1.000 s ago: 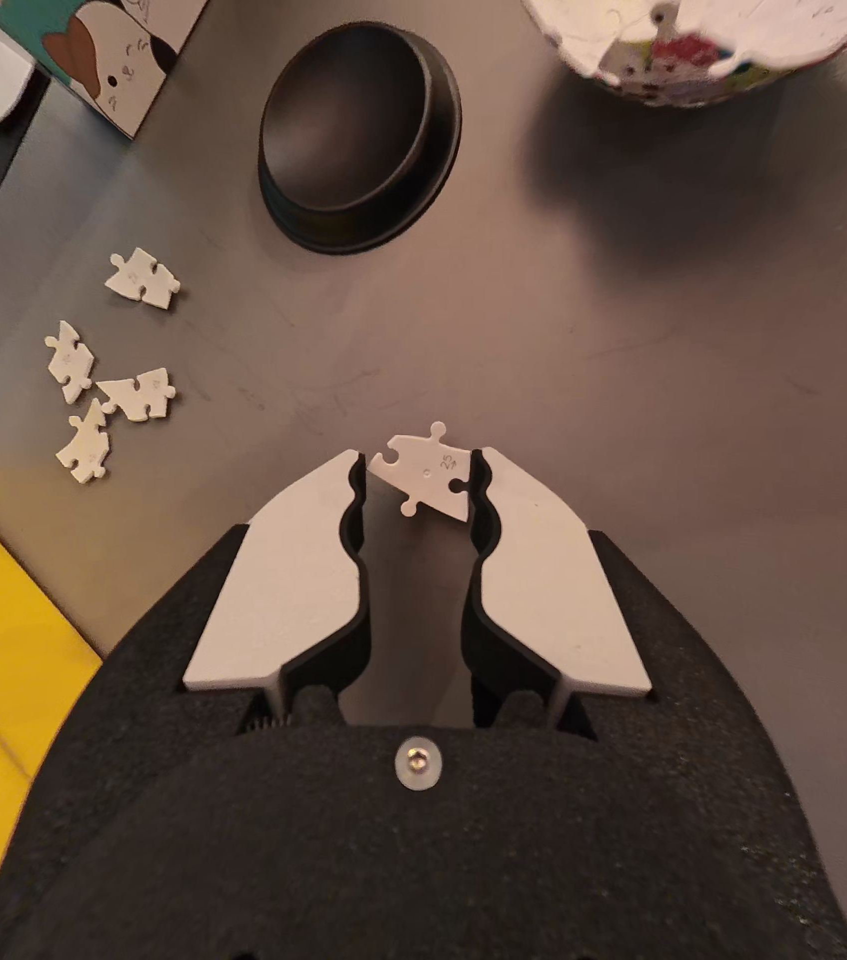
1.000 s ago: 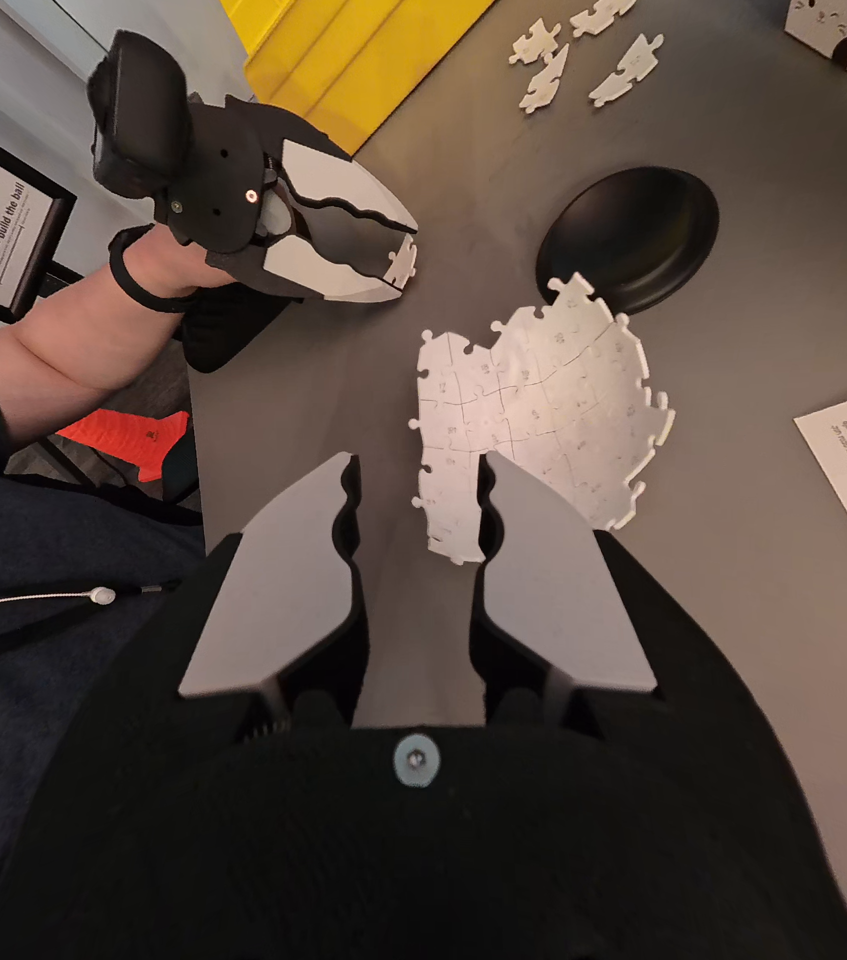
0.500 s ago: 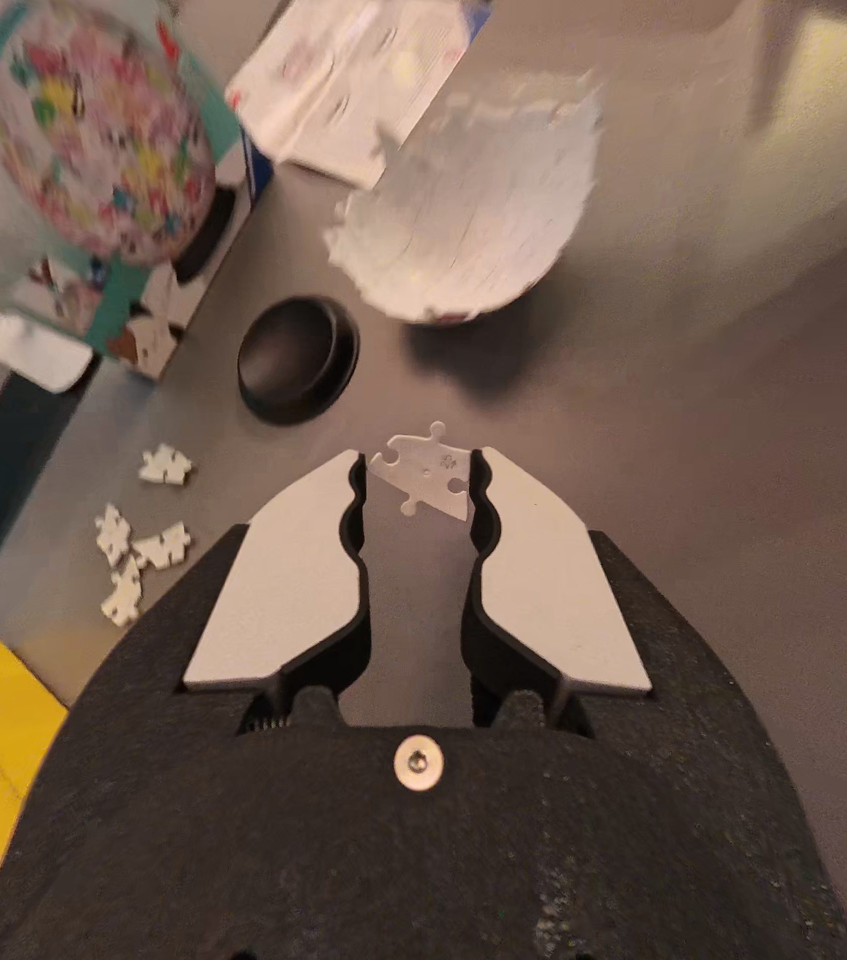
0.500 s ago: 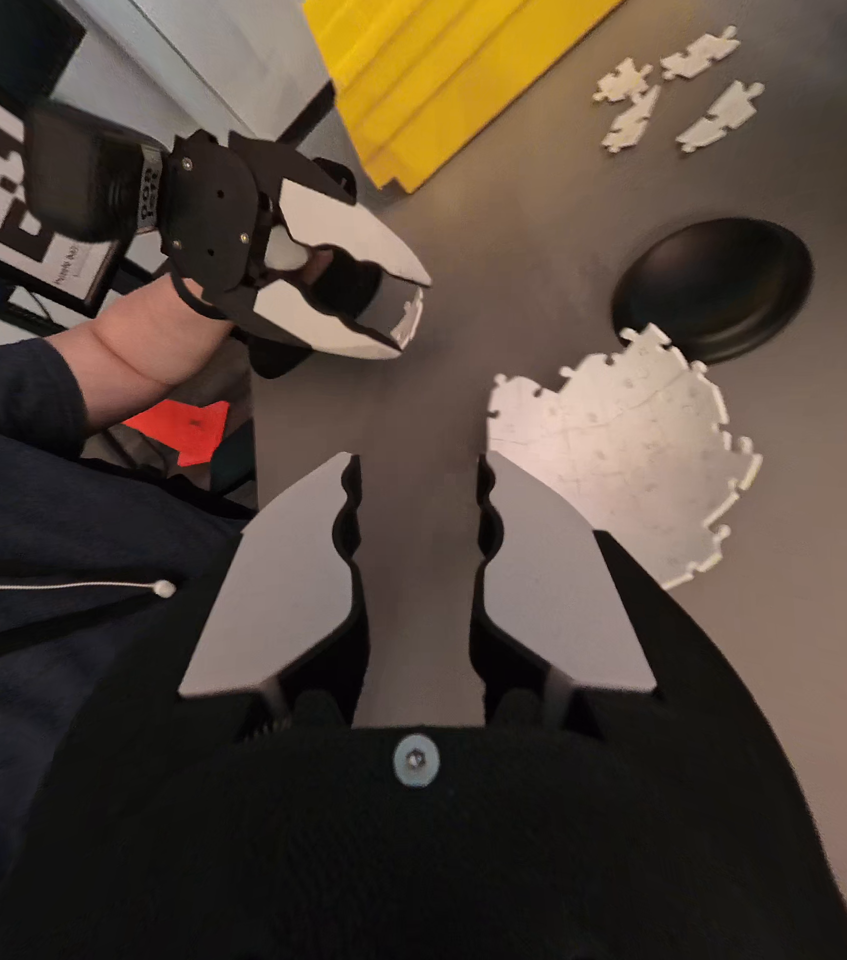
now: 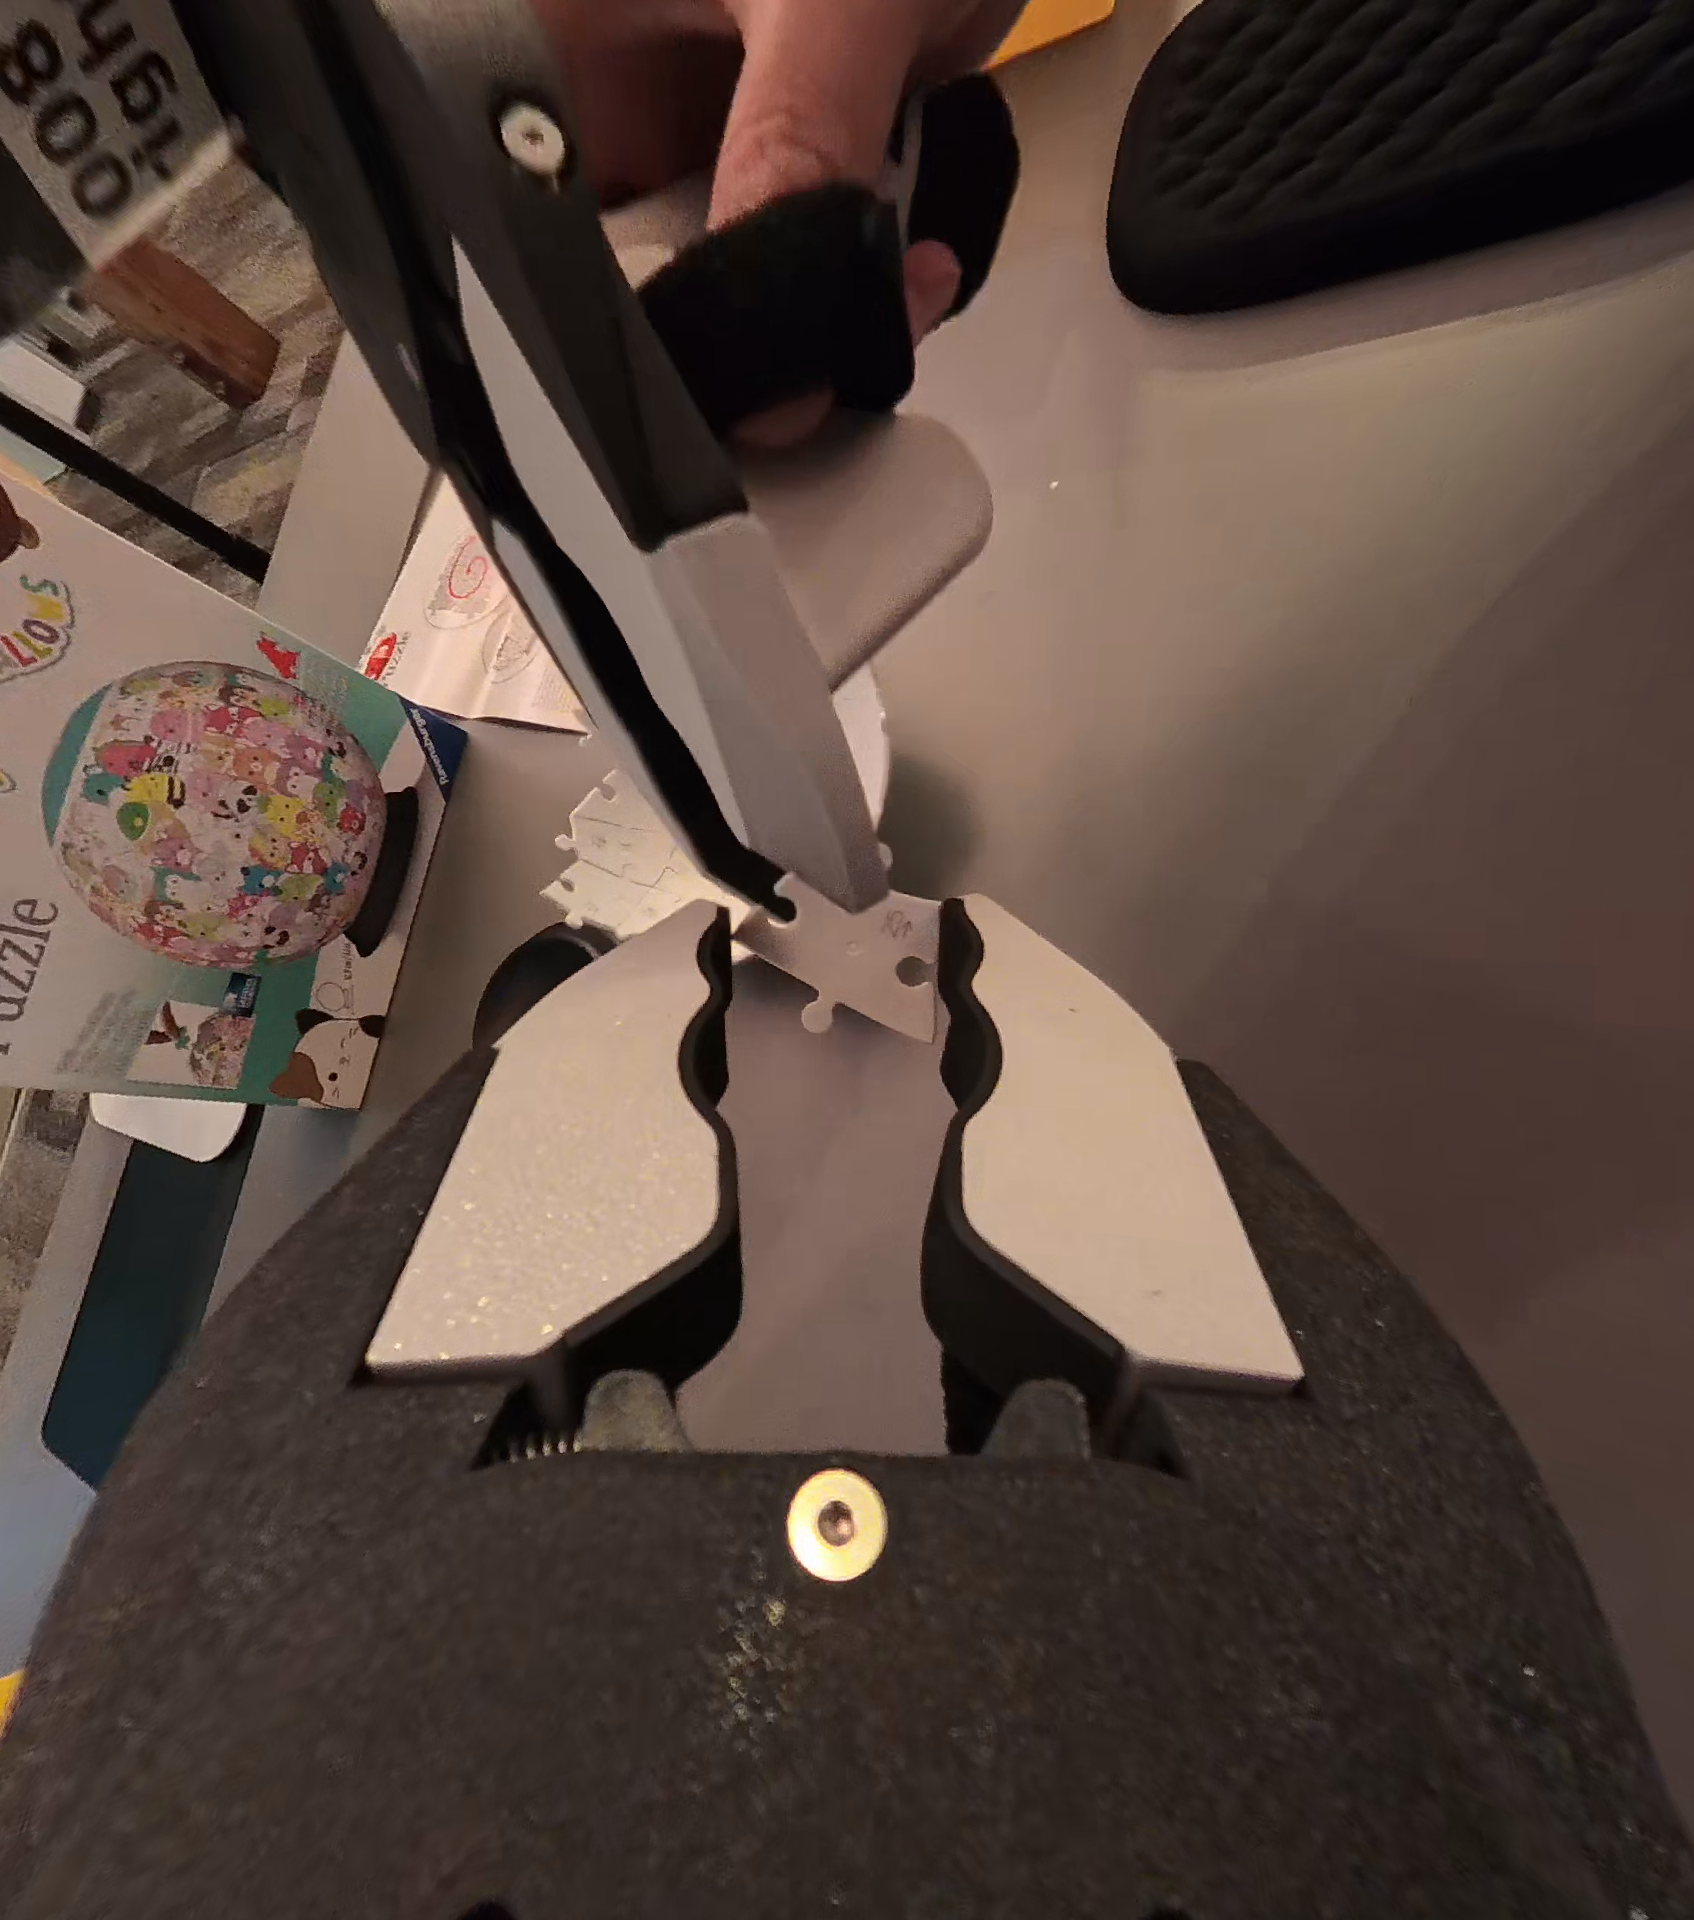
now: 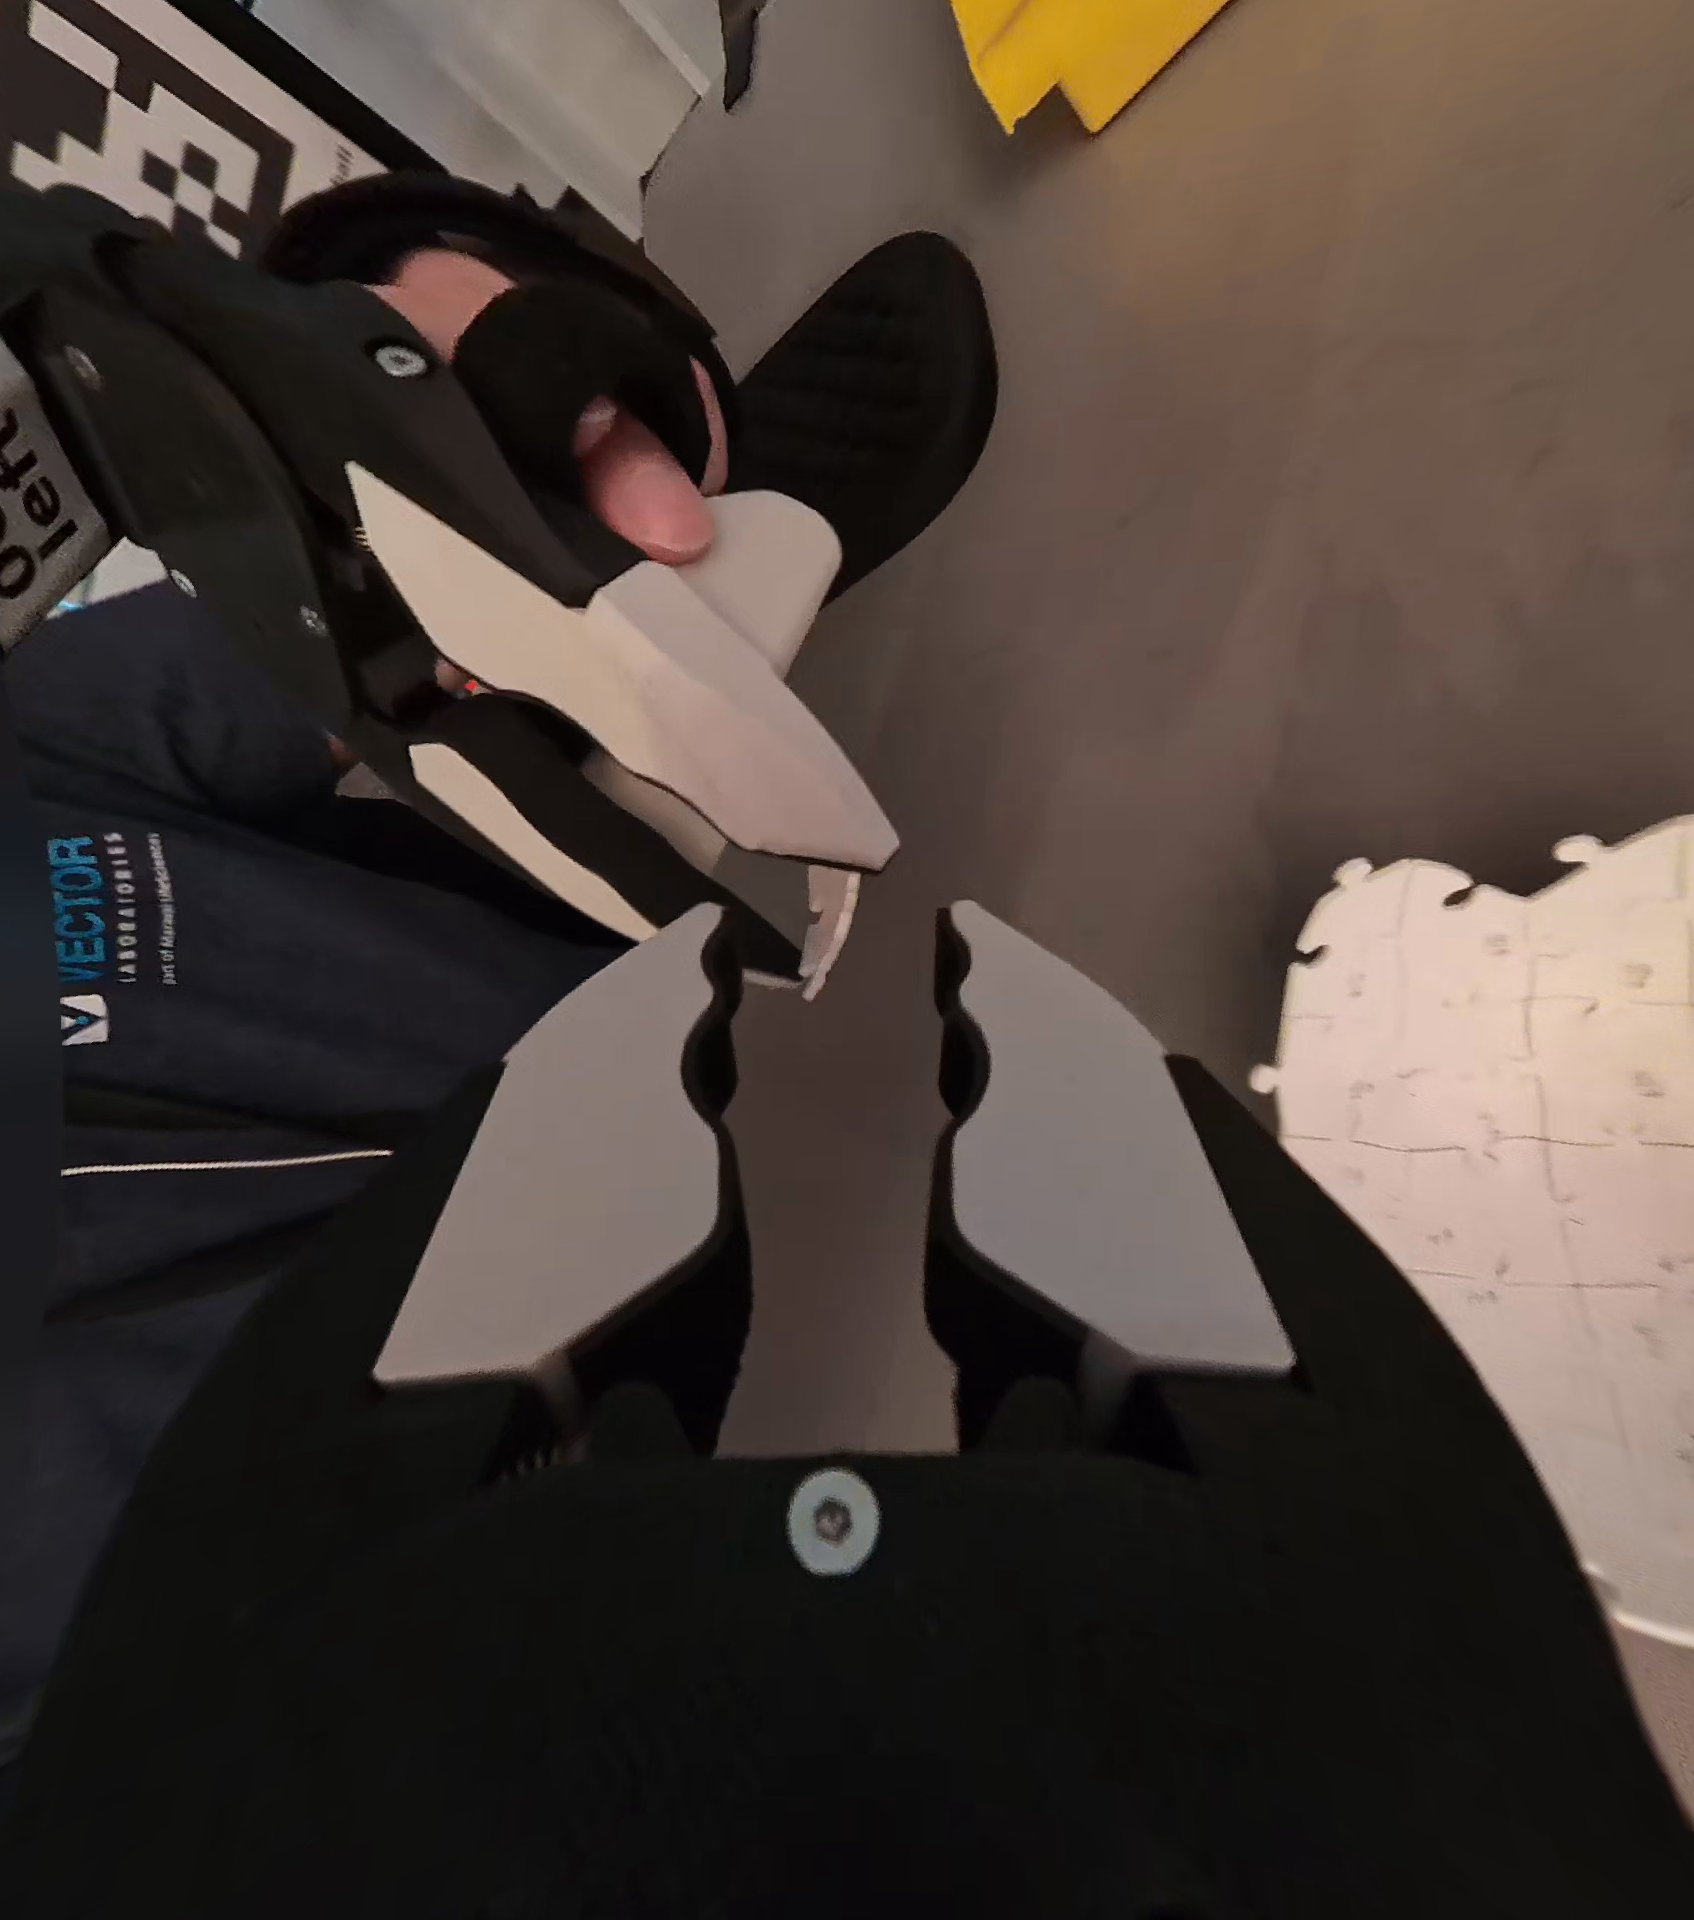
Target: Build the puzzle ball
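Half a second ago the two claws were well apart; now they meet tip to tip above the grey table (image 5: 1445,831). The left gripper (image 5: 827,971) is closed on the white puzzle piece (image 5: 853,961), pinched at its fingertips as before. The right gripper (image 6: 827,935) has come in from the far left, and its fingers (image 5: 770,727) touch the piece's far edge. In its own view its jaws stand a little apart with the piece just beyond their left tip. I think it has no grip yet, but that view is blurry. The half-built puzzle ball (image 6: 1549,1195) lies to the right, cut off by the edge. The puzzle box (image 5: 136,810) stands at far left.
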Available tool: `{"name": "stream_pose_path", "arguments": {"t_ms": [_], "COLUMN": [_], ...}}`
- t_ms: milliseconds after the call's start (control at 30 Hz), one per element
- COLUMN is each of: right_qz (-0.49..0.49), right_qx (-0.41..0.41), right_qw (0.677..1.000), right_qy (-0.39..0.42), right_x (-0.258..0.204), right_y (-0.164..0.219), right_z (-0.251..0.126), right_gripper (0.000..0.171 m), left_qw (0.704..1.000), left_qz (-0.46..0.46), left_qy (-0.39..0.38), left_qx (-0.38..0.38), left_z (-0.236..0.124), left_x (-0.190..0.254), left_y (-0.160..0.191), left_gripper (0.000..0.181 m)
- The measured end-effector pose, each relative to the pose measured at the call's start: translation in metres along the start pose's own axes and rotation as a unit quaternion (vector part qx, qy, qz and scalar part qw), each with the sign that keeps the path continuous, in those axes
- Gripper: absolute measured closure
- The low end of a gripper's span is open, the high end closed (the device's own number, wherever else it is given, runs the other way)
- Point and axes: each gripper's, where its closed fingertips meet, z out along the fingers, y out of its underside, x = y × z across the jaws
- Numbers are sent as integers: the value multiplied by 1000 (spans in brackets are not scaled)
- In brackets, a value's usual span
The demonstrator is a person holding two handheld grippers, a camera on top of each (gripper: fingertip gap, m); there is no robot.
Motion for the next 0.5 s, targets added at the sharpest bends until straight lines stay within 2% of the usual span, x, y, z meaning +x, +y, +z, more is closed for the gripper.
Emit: {"name": "stream_pose_path", "arguments": {"t_ms": [100,167,300,500], "right_qz": [16,33,64,67], "right_qx": [17,16,66,128], "right_qw": [999,999,995,989], "right_qy": [-22,-34,-28,16], "right_x": [1,3,16,24], "right_y": [1,6,3,6], "right_z": [3,2,-18,-69], "right_gripper": [168,168,168,168], "left_qw": [1000,999,990,941], "left_qz": [11,29,84,226], "left_qy": [6,-9,-60,-138], "left_qx": [-3,-19,-96,-209], "left_z": [2,4,-1,-27], "left_x": [3,-1,-24,-55], "left_y": [-3,-2,5,6], "left_gripper": [144,144,119,116]}}
